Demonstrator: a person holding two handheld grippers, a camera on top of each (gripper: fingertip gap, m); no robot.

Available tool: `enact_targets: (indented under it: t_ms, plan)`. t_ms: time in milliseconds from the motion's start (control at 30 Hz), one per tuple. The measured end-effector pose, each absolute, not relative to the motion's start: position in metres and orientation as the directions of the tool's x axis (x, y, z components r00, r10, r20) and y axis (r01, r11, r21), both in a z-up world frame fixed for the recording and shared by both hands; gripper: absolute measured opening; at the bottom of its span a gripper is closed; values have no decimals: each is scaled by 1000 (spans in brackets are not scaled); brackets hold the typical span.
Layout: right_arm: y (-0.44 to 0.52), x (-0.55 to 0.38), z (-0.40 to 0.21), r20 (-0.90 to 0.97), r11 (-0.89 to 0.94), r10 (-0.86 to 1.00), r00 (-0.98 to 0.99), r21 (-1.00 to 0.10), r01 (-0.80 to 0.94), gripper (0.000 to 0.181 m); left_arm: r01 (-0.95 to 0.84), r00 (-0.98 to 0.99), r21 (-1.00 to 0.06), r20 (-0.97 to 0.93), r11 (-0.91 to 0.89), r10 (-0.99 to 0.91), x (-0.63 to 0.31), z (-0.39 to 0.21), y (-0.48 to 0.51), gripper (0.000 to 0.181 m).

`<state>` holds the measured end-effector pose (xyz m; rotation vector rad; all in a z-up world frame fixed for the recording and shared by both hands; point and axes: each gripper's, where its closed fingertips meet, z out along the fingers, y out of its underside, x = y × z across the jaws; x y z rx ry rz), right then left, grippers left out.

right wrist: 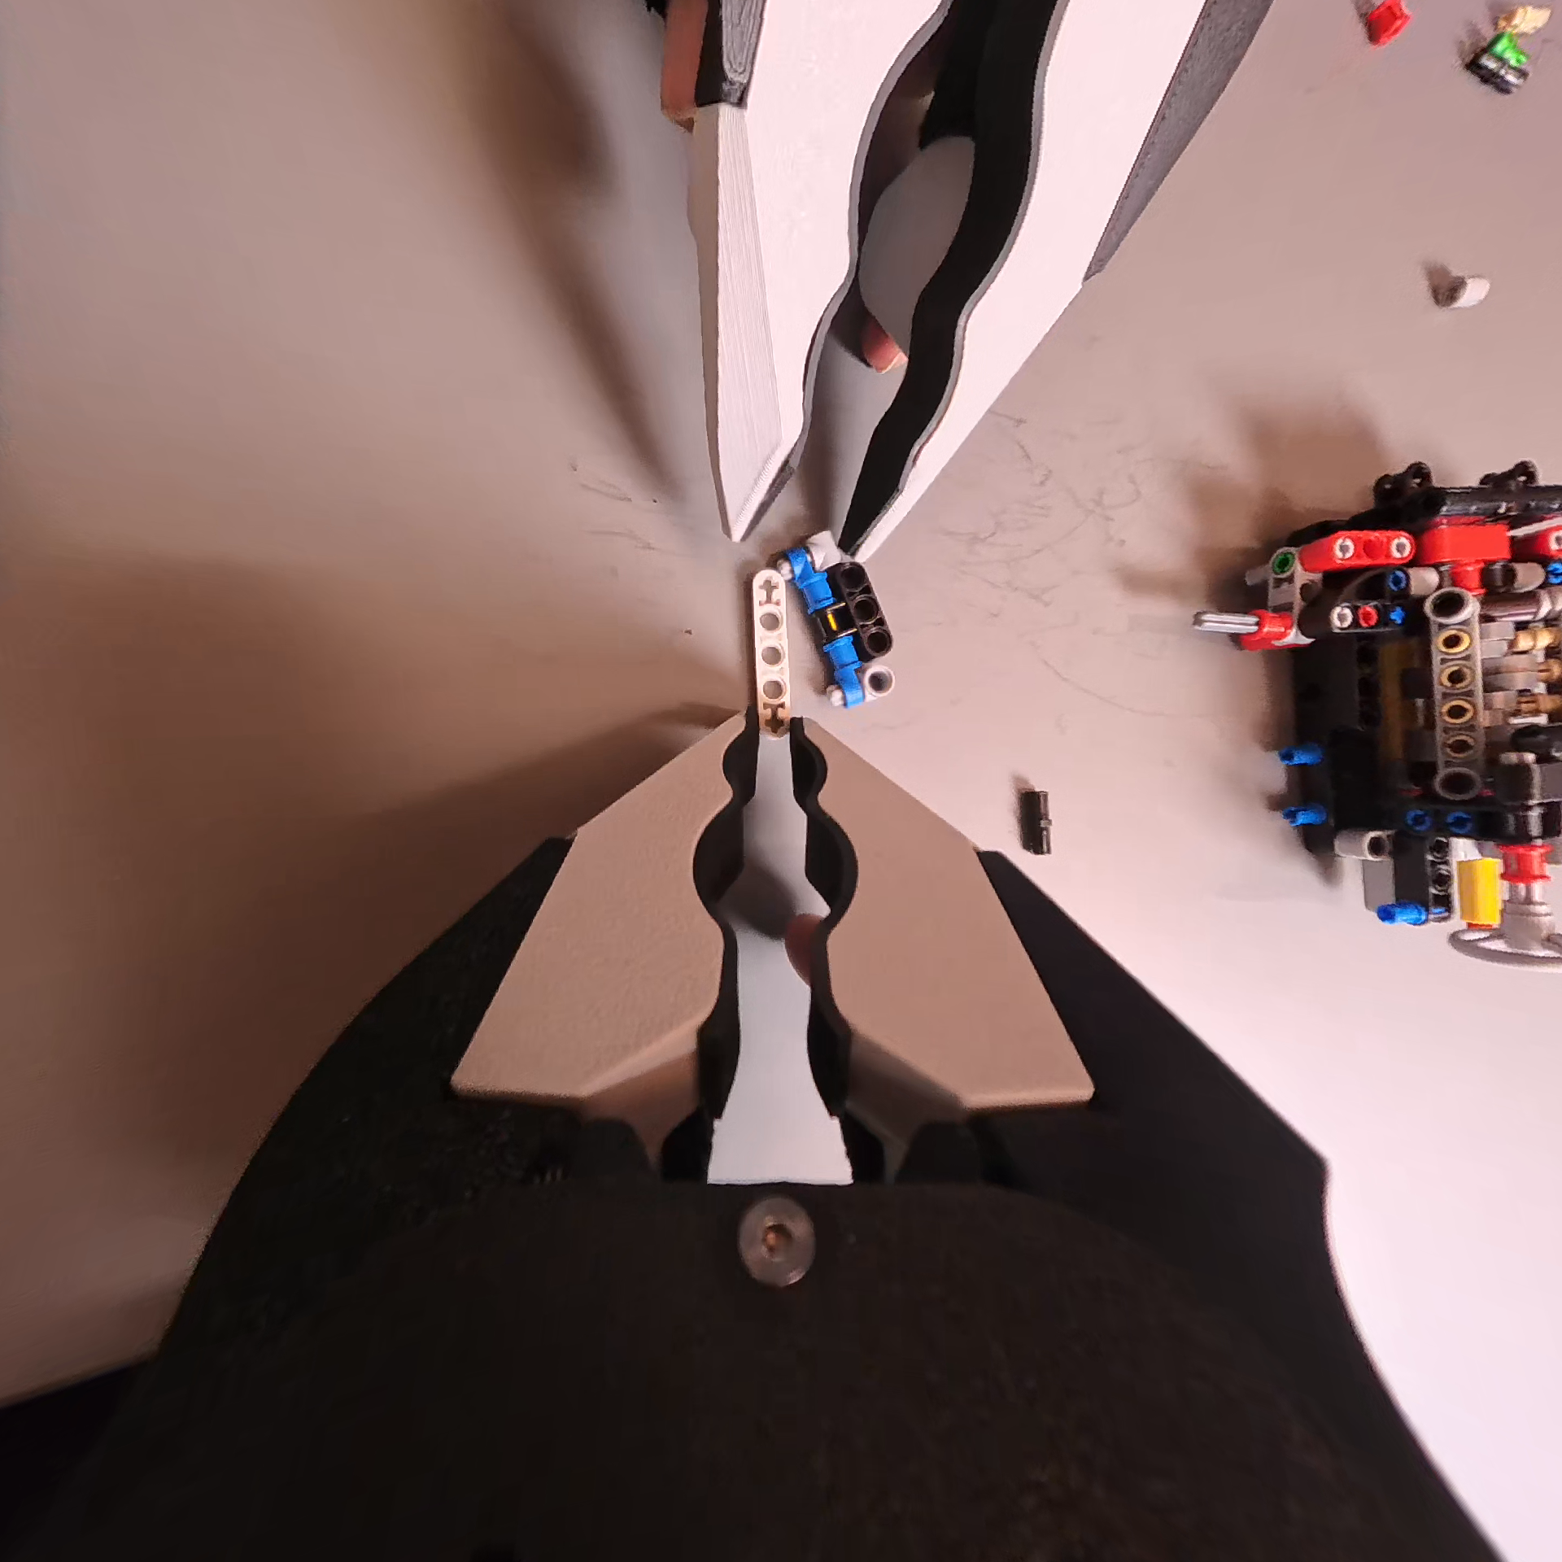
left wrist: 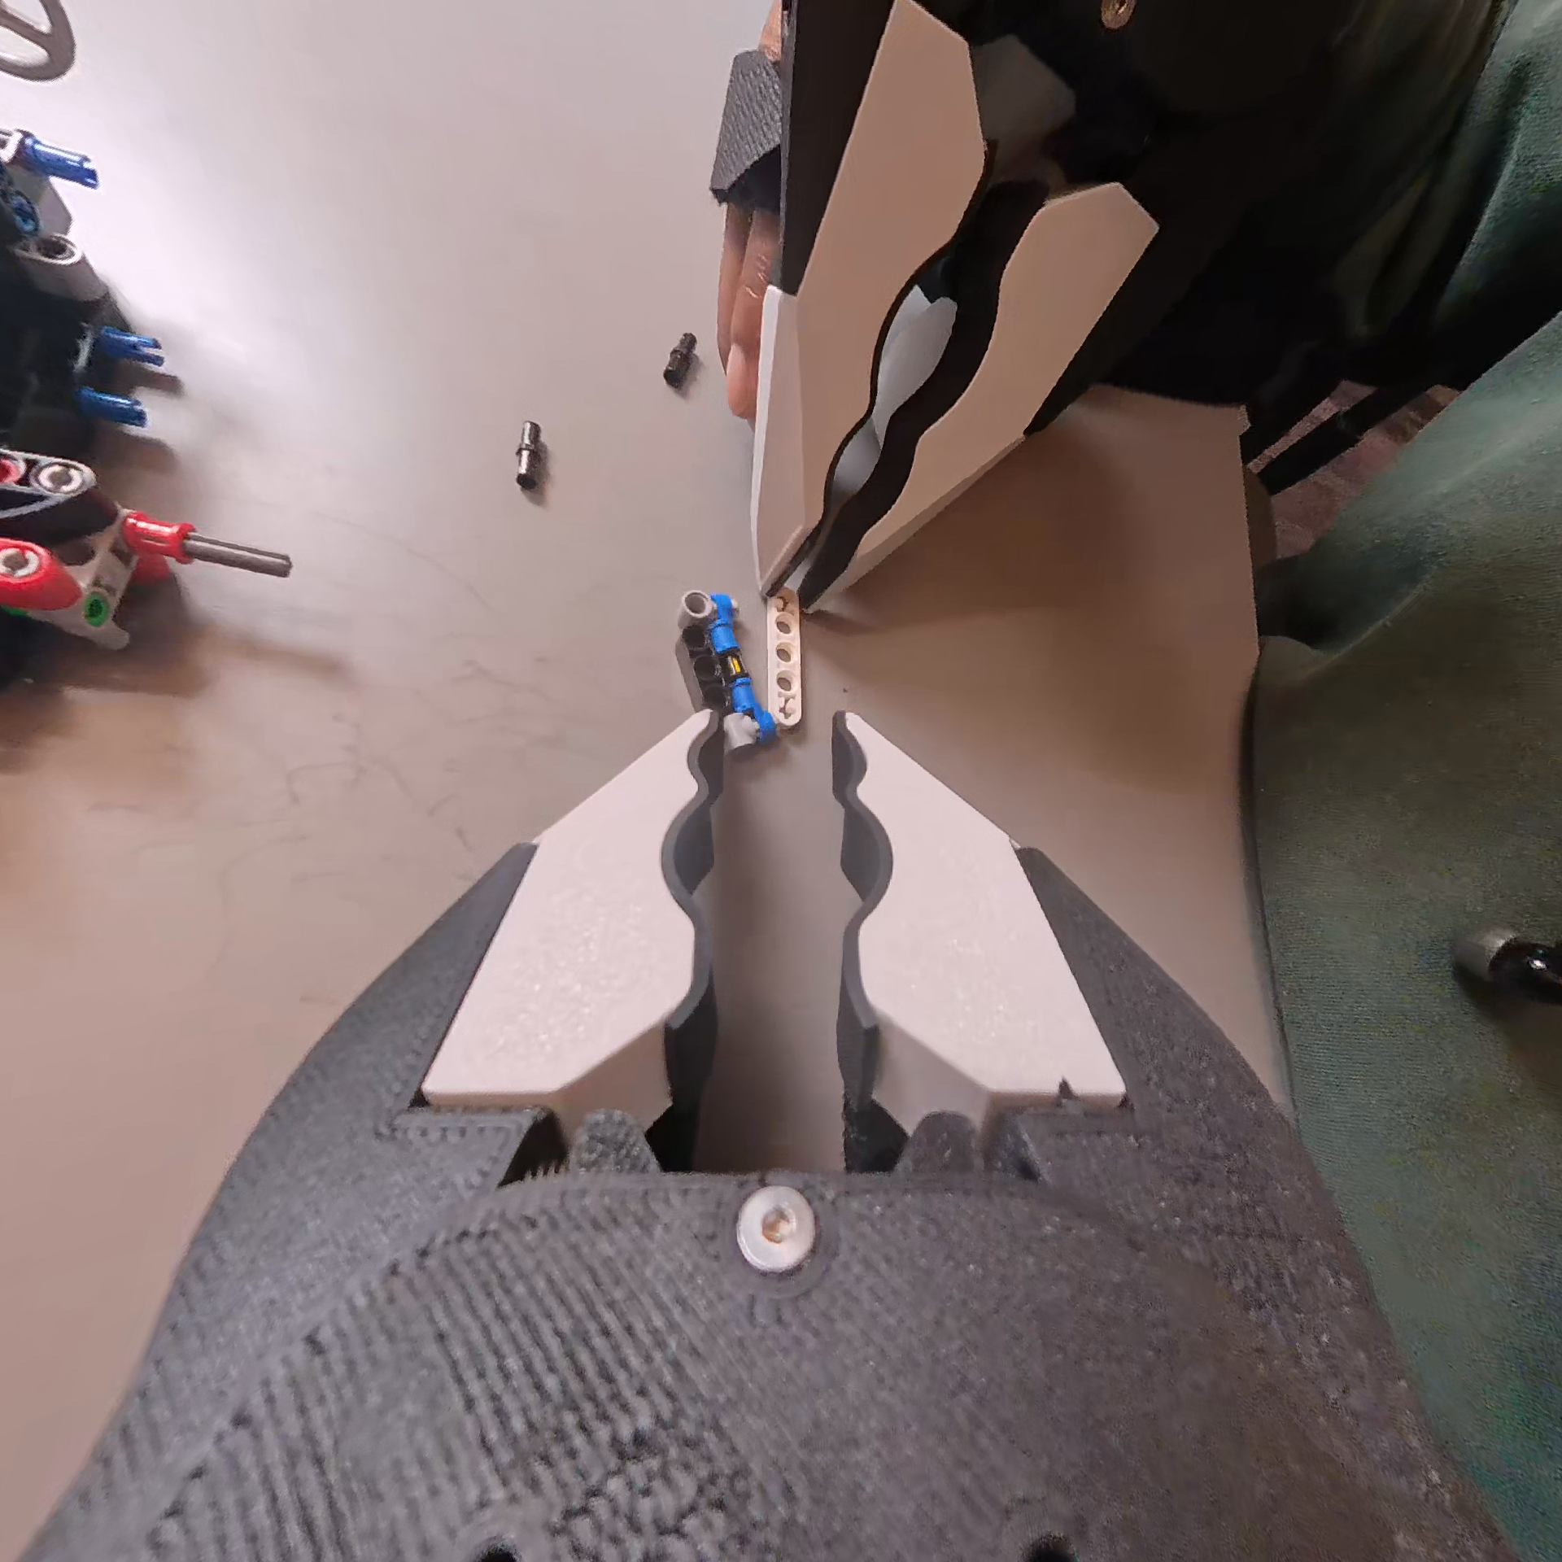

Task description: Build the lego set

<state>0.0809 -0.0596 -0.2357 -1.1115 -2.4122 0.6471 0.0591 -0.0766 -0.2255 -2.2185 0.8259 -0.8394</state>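
Right gripper (right wrist: 773, 727), tips closed on the white thin liftarm (right wrist: 770, 647); left gripper (left wrist: 773, 718) open beside the blue-and-black subassembly (left wrist: 723, 659). Joining them probably follows, requiring hole alignment.

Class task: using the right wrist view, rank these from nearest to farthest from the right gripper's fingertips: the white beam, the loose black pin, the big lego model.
1. White beam: at the right gripper tips, straight ahead.
2. Loose black pin: on the table to the right.
3. Big lego model: far right edge of the view.
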Motion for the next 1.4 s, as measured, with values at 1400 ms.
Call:
enact_targets:
  t_ms: [1400]
  plan:
    - [-59, 71, -236, 258, 701, 693, -673, -459, 546, 6, -366, 629, -715, 282, -596, -725, 54, -229, -60, 11]
